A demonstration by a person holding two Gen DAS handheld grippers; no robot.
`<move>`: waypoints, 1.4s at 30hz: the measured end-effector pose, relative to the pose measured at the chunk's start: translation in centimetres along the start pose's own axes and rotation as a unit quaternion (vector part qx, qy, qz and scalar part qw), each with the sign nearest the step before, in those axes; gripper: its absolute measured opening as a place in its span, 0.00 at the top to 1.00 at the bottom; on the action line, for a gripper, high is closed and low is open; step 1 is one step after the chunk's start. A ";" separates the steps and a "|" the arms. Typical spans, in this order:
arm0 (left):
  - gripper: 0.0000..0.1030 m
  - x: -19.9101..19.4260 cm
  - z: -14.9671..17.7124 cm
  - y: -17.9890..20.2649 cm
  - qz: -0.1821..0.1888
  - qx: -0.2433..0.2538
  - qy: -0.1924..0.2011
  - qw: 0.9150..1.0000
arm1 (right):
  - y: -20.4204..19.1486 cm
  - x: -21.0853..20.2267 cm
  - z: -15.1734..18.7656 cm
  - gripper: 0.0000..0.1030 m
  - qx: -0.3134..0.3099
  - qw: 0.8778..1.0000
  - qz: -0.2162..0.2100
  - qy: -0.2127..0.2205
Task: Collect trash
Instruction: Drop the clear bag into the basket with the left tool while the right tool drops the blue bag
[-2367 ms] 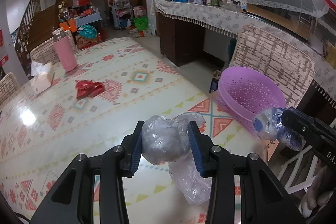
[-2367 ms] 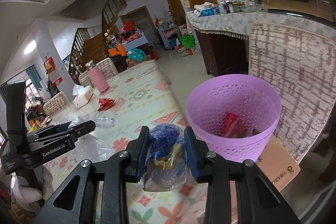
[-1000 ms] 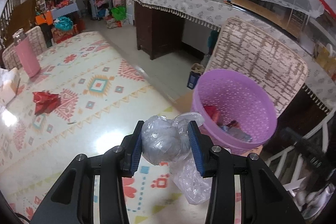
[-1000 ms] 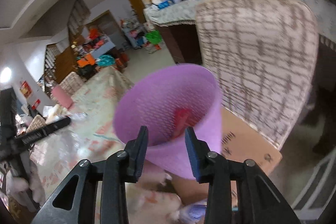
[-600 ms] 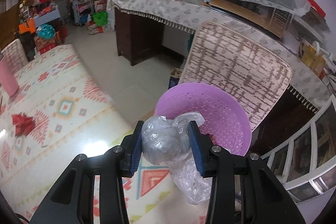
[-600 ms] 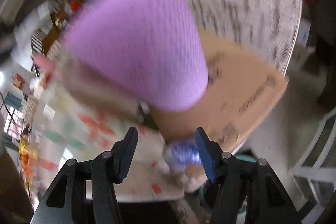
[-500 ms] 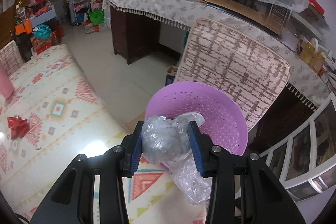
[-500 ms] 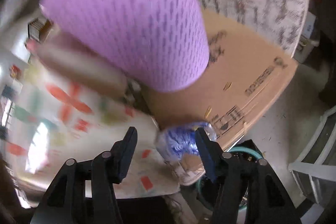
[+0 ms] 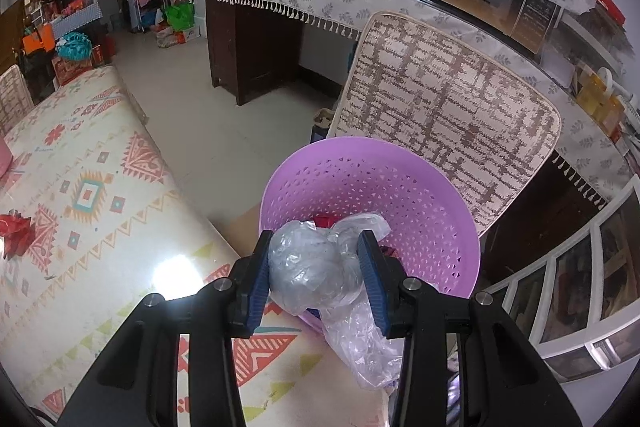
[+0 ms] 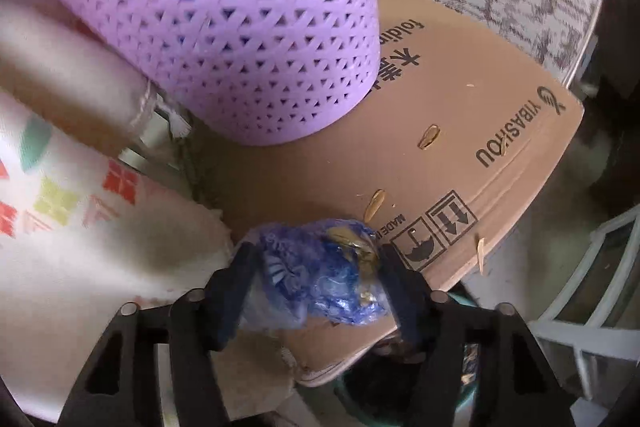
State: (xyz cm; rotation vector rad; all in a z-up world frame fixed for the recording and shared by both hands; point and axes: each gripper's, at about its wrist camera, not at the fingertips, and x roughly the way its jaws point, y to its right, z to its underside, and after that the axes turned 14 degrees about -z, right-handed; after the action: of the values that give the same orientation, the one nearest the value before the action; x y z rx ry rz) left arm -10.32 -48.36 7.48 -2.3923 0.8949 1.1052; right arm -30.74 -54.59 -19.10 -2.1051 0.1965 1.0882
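Observation:
My left gripper (image 9: 312, 269) is shut on a crumpled clear plastic bag (image 9: 304, 263), whose loose tail hangs below the fingers. It hovers over the near rim of the purple mesh basket (image 9: 404, 187), which holds red scraps. In the right wrist view the basket (image 10: 240, 27) stands on a flattened cardboard box (image 10: 460, 131). A blue plastic wrapper (image 10: 320, 283) lies on the box's near edge, outside the basket. My right gripper (image 10: 316, 281) straddles it with jaws closing, and both pads touch its sides.
A woven chair back (image 9: 448, 107) rises right behind the basket. The patterned tablecloth (image 9: 80, 187) spreads to the left, with a red foil wrapper (image 9: 16, 233) on it. Seed husks (image 10: 428, 137) dot the cardboard. A white railing (image 10: 592, 307) is at the lower right.
My left gripper carried its bag rightward from the table to over the basket. My right gripper dropped down beside the basket, opened wide, and closed in around the fallen blue wrapper.

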 end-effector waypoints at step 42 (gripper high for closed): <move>0.42 -0.3 -2.5 -0.3 0.003 -0.015 0.018 1.000 | -12.4 -25.4 -13.4 0.86 -0.118 0.960 -0.082 0.241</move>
State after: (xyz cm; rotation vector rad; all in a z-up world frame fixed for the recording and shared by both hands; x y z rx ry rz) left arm -8.91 -49.41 9.36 -2.4426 0.9052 1.0878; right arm -32.57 -59.73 11.68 -2.5277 0.1220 0.5056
